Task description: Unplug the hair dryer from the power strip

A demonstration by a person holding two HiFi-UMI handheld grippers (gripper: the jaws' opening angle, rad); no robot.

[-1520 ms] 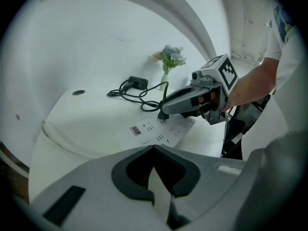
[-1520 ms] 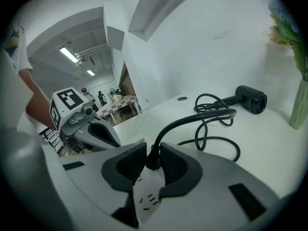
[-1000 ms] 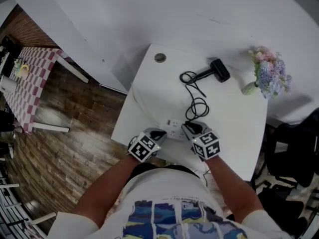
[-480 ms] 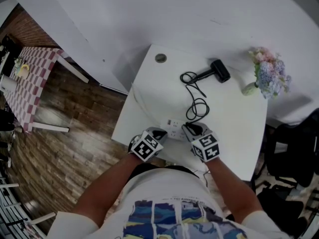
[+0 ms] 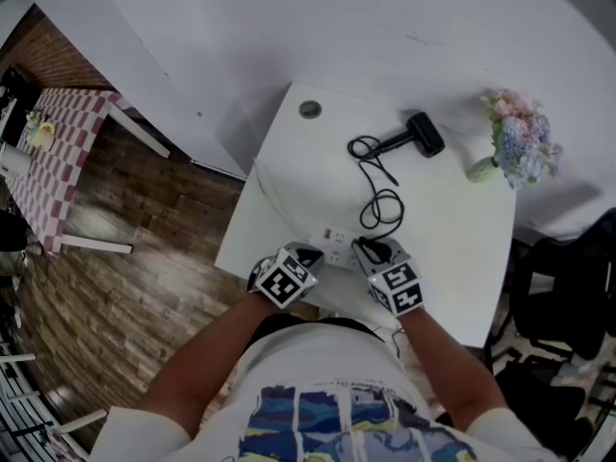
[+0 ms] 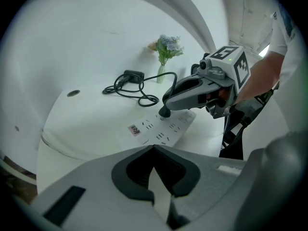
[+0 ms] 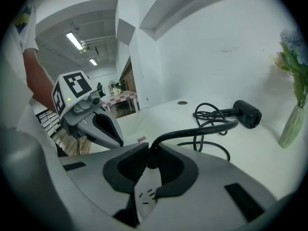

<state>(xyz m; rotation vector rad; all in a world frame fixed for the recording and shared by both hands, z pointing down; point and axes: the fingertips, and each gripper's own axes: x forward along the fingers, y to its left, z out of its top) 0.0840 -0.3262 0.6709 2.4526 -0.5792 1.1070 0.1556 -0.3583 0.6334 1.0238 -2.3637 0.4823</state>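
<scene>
Table: white rectangular table (image 5: 452, 258) with its far side against a white wall; wooden floor (image 5: 144, 229) lies beyond its left edge.
Power strip: white power strip (image 5: 335, 248) lying flat, just inside the near edge and toward the left side.
Plug: black plug (image 6: 165, 112) seated in the strip's right part.
Right gripper: right gripper (image 5: 371, 249) has just been closing its jaws, which now clamp narrowly on the plug, with the cord rising out between them.
Left gripper: left gripper (image 5: 304, 256) has its jaws drawn together with nothing between them, its tip at the strip's left end.
Cord: black cord (image 5: 380, 205) loops across the middle of the table, away from the strip.
Hair dryer: black hair dryer (image 5: 416, 137) lies near the far edge, well apart from the strip.
Far right corner: pale vase of pink and blue flowers (image 5: 520, 147).
Far left corner: round metal grommet (image 5: 309, 110).
Open room: bare tabletop to the right of the cord, and between the grommet and the strip.
</scene>
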